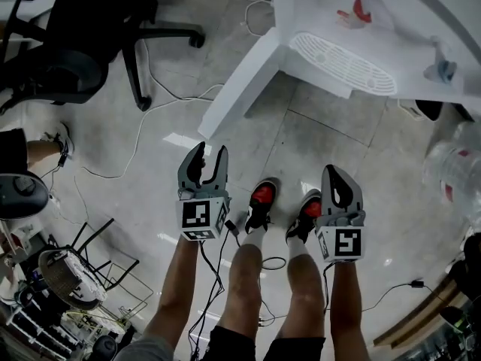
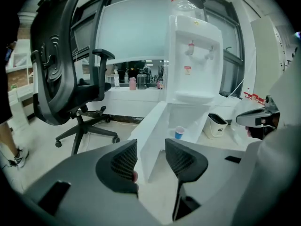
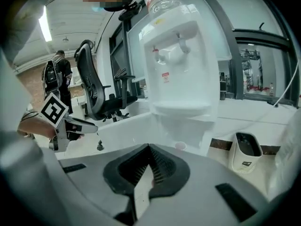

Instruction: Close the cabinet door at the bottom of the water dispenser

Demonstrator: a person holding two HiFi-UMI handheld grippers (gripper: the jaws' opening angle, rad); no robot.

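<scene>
The white water dispenser [image 1: 353,21] stands ahead of me, its bottom cabinet door [image 1: 237,89] swung wide open toward my left. In the left gripper view the door [image 2: 150,140] is seen edge-on and a small blue cup [image 2: 179,133] stands inside the cabinet. My left gripper [image 1: 211,151] is open with nothing between its fingers, a short way short of the door's free edge. My right gripper [image 1: 335,173] is shut and empty, in front of the dispenser [image 3: 181,65] and apart from it.
A black office chair [image 1: 68,43] stands at the left, with cables [image 1: 143,126] trailing over the tiled floor. A white waste bin [image 2: 217,125] sits right of the dispenser. A large water bottle [image 1: 451,168] lies at the right. My shoes [image 1: 259,201] are between the grippers.
</scene>
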